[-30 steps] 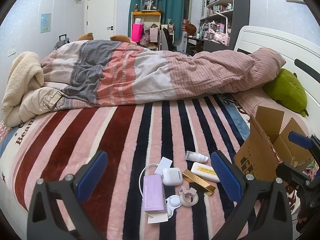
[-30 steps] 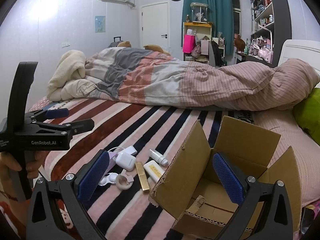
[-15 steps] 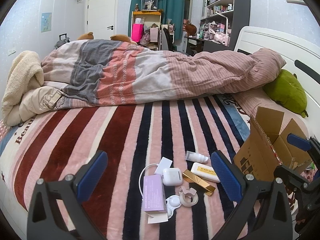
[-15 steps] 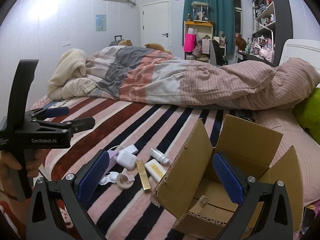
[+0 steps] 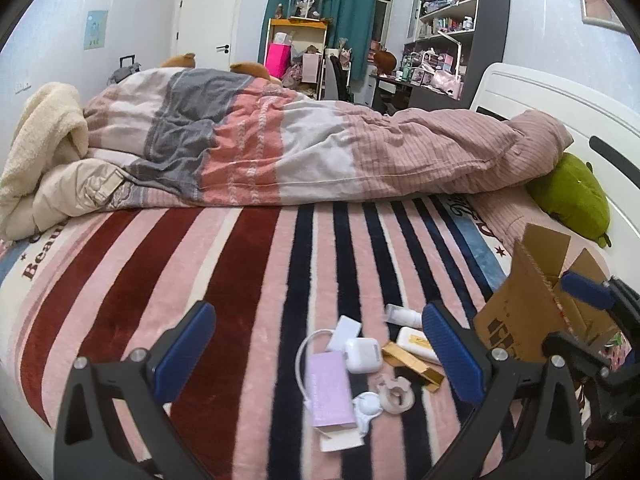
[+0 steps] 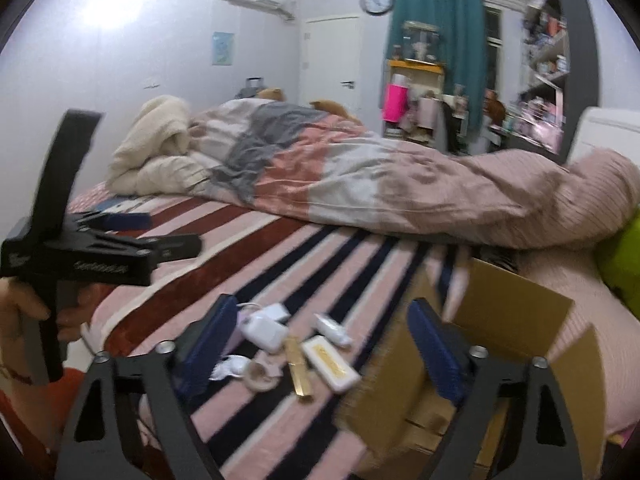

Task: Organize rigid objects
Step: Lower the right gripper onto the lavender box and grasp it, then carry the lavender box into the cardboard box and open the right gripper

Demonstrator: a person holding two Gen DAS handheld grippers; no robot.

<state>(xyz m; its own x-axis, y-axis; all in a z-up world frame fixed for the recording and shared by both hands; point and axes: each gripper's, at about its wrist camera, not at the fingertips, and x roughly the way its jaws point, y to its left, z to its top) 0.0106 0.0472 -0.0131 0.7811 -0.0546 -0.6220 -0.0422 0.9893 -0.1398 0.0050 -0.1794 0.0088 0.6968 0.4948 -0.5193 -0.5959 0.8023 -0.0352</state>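
The right claw [image 6: 320,354] has swung left, over the small items.

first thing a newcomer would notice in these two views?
Probably the cluster of small items on the striped blanket, near the bed's front edge: a white earbud case, a lilac box, a gold bar. Just right of it stands an open cardboard box. Both grippers, left and right, hover with jaws open and empty.
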